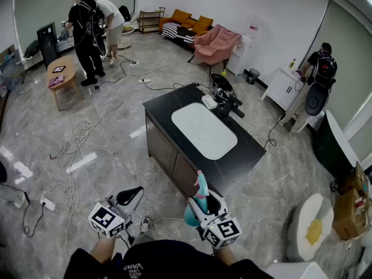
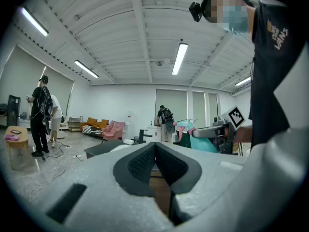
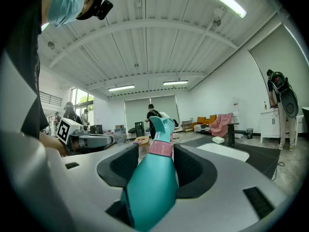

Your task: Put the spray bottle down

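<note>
A teal spray bottle (image 1: pixel 201 186) with a pink collar sits nozzle-forward in my right gripper (image 1: pixel 203 201), held off the near corner of the black table (image 1: pixel 244 150). In the right gripper view the bottle (image 3: pixel 152 182) fills the gap and both dark pads (image 3: pixel 123 166) press on its body, so the right gripper (image 3: pixel 155 153) is shut on it. My left gripper (image 1: pixel 131 195) hovers over the floor to the left, level. Its pads (image 2: pixel 140 163) meet with nothing between them, so the left gripper (image 2: pixel 154 146) is shut. From there the bottle (image 2: pixel 205 141) shows at the right.
A white mat (image 1: pixel 203 129) lies on the black table, with a black device (image 1: pixel 224 95) and a small white object (image 1: pixel 209 102) at its far end. Cables (image 1: pixel 87 132) trail over the floor at left. People stand at the back left (image 1: pixel 87 34) and right (image 1: pixel 317 80).
</note>
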### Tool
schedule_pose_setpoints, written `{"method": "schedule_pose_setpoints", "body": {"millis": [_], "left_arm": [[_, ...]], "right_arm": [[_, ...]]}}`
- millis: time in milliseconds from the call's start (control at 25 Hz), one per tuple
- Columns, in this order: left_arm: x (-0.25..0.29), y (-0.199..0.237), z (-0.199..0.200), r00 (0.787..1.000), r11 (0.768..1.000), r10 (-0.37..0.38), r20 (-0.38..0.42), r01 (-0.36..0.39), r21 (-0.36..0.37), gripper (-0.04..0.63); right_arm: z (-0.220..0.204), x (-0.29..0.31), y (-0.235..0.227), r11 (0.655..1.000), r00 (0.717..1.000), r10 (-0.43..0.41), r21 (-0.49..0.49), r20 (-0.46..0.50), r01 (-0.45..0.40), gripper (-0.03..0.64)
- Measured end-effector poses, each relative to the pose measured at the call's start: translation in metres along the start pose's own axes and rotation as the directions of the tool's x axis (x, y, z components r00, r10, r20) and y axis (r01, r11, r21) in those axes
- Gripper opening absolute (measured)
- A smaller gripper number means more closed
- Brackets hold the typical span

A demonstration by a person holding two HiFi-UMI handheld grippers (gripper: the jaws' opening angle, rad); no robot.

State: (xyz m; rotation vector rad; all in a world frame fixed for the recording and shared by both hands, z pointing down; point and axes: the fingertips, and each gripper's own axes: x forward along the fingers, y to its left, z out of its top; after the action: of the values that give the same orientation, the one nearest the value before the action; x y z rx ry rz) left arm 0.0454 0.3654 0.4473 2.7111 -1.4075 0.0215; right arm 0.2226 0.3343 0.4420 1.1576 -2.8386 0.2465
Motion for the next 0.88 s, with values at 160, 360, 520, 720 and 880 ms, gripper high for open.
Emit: {"method": "schedule_pose_setpoints", "body": {"millis": [160, 360, 520, 720, 880], "left_arm": [[0.006, 0.005, 0.003, 1.000, 0.999, -0.019, -0.002, 0.019, 0.040, 0.018], [0.009, 0.013, 0.002, 0.999, 0.998, -0.036, -0.009, 0.036, 0.043, 0.018], [0.010, 0.023, 0.001, 0.999, 0.998, -0.051, -0.013, 0.051, 0.033, 0.018], [0.011, 0.044, -0.002, 0.997, 0.997, -0.074, -0.022, 0.074, 0.027, 0.020], [0.013, 0.066, -0.006, 0.995, 0.995, -0.099, -0.031, 0.100, 0.025, 0.020]], "right_arm": [[0.000, 0.011, 0.000, 1.000, 1.000, 0.001, 0.007, 0.005, -0.001, 0.235], [-0.001, 0.025, 0.001, 1.000, 1.000, -0.010, 0.020, 0.008, 0.010, 0.235], [0.002, 0.036, 0.003, 0.999, 1.000, -0.010, 0.050, 0.018, 0.009, 0.236], [-0.001, 0.056, 0.003, 0.996, 0.999, -0.036, 0.079, 0.018, 0.034, 0.233], [-0.001, 0.079, 0.004, 0.996, 0.998, -0.055, 0.070, 0.025, 0.053, 0.232]]}}
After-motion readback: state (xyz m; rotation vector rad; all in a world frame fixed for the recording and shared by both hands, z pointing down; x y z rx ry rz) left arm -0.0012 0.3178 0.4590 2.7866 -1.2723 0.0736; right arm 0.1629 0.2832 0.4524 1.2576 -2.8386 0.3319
